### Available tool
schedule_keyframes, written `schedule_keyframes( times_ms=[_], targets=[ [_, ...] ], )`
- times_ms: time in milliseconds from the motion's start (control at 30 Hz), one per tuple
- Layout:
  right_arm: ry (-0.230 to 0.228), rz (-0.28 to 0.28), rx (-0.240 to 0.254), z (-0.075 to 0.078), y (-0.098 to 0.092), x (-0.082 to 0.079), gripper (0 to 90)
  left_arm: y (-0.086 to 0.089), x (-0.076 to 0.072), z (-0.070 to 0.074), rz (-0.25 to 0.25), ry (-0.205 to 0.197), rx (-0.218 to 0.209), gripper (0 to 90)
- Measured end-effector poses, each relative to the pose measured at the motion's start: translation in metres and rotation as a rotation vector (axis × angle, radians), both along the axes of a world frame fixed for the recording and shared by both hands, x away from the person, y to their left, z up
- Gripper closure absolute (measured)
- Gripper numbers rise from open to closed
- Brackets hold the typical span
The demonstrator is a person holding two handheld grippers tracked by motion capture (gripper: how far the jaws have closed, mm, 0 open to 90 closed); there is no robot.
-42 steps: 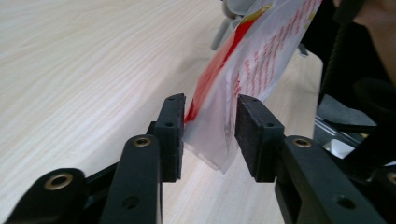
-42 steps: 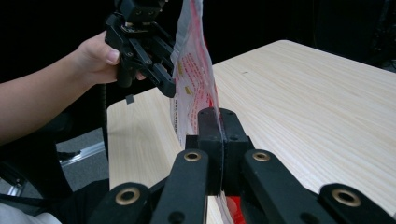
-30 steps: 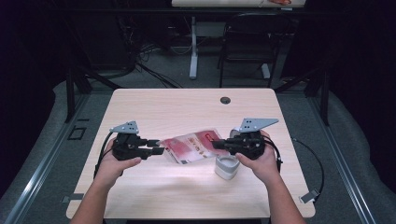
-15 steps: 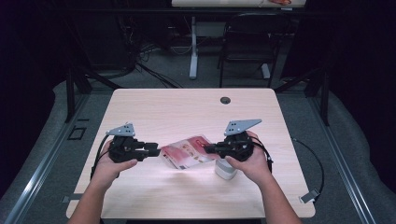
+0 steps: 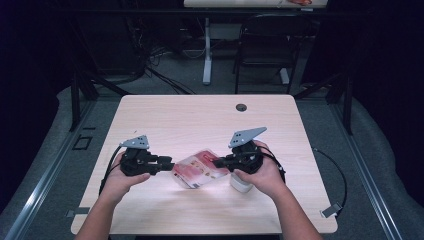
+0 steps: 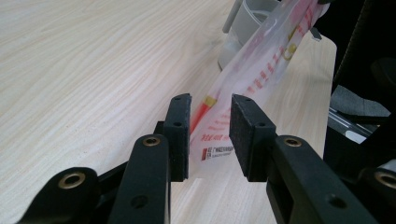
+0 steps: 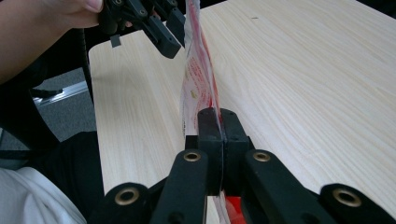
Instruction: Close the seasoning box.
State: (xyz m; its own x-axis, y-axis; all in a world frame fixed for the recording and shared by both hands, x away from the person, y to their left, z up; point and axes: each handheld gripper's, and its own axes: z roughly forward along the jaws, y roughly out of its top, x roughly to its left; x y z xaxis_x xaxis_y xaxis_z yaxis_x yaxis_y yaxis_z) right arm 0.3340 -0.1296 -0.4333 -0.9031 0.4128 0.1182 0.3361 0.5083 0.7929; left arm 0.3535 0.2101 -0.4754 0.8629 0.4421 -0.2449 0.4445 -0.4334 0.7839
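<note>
Plastic bag (image 5: 198,169), clear w/ red print, is hanging just above the wooden table (image 5: 200,120), stretched between both grippers near the front-centre of the tabletop. Right gripper (image 5: 220,163) is pinching the bag's right edge; in the right gripper view its jaws are sitting fully together w/ the film (image 7: 198,74) clamped between the pads and rising edge-on away from them. Left gripper (image 5: 169,164) is sitting at the bag's left edge; its jaws have just been closing, and in the left gripper view the bag's corner (image 6: 219,135) is lying between the pads (image 6: 180,130) w/ gaps showing on both sides, so no pinch yet. Grey-white cup-like container (image 5: 240,184) is standing on the table just beside the right hand (image 5: 262,172), partly under it. Left hand (image 5: 122,177) is gripping its tool near the table's left-front edge.
</note>
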Motion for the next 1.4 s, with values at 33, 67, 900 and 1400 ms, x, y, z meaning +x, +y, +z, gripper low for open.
schedule_keyframes(
  times_ms=[33,67,900,1400],
  targets=[
    [0.002,0.001,-0.003,0.000,0.001,0.000,89.7,0.000,0.000,0.000,-0.001,0.001,-0.002,69.2],
    [0.001,0.000,-0.008,-0.001,0.001,0.000,89.6,0.000,0.000,0.000,-0.004,0.003,-0.002,69.3],
    [-0.001,0.013,-0.044,0.003,0.008,0.001,88.7,-0.010,0.001,-0.007,-0.029,0.020,0.019,71.0],
    [-0.007,0.025,-0.063,0.011,0.021,0.002,88.6,-0.018,0.000,-0.004,-0.053,-0.002,0.013,72.2]
  ],
)
